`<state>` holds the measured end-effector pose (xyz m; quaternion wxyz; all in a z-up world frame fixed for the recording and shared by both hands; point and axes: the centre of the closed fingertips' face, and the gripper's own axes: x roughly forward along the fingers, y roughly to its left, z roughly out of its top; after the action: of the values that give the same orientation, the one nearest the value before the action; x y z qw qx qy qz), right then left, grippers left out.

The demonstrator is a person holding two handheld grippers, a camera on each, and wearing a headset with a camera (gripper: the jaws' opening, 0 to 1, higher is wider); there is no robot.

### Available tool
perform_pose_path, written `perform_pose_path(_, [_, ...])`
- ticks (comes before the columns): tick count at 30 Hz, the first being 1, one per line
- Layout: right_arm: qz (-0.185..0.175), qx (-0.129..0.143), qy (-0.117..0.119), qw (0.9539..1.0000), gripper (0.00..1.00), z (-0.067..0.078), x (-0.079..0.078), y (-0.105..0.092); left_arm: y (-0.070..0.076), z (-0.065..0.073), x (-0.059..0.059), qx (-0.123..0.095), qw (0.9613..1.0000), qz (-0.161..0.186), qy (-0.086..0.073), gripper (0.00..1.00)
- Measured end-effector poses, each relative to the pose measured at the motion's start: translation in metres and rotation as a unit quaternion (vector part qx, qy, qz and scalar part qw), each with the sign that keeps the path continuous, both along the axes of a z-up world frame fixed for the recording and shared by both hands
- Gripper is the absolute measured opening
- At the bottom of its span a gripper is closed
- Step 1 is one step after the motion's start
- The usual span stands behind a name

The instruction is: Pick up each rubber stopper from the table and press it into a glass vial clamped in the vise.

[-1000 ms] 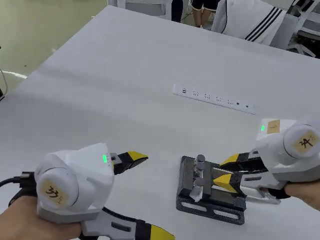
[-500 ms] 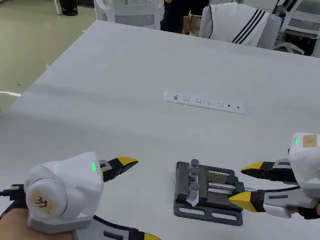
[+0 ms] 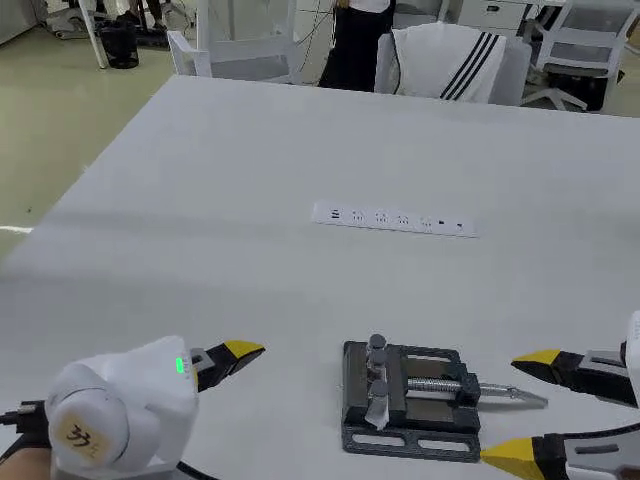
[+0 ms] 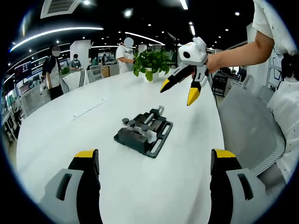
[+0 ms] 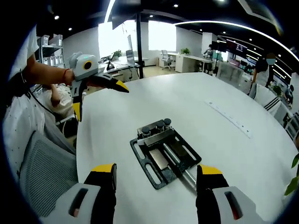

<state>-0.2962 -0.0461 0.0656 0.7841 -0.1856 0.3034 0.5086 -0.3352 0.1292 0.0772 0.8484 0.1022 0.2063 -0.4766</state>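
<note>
A black vise stands on the white table and clamps three glass vials in a row, each topped by a grey stopper. The same vise and vials lie ahead in the left gripper view; the vise and vials also lie ahead in the right gripper view. My left gripper is open and empty, left of the vise, with its white body at the bottom left. My right gripper is open and empty, to the right of the vise and apart from it.
A white power strip lies across the table beyond the vise. Chairs, one draped with a striped jacket, stand at the far edge. A grey mesh chair sits by the near edge. People stand in the background.
My right gripper has drawn back to the right, away from the vise and vials it was beside. The left gripper stays open. The head camera has tilted up.
</note>
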Motion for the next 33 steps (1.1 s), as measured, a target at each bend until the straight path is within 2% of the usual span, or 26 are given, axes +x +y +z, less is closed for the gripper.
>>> perform_pose_path(12, [-0.019, 0.019, 0.007, 0.9996, 0.74, -0.005, -0.012, -0.012, -0.011, -0.003, -0.003, 0.013, 0.9998, -0.010, 0.007, 0.99])
perform_pose_path(25, [-0.032, 0.030, -0.001, 0.9991, 0.75, 0.003, -0.016, -0.018, -0.017, -0.007, -0.006, 0.020, 0.9995, -0.020, 0.016, 0.99])
perform_pose_path(33, [-0.035, 0.035, -0.006, 0.9988, 0.75, 0.008, -0.015, -0.019, -0.014, -0.009, -0.003, 0.022, 0.9994, -0.024, 0.015, 0.99])
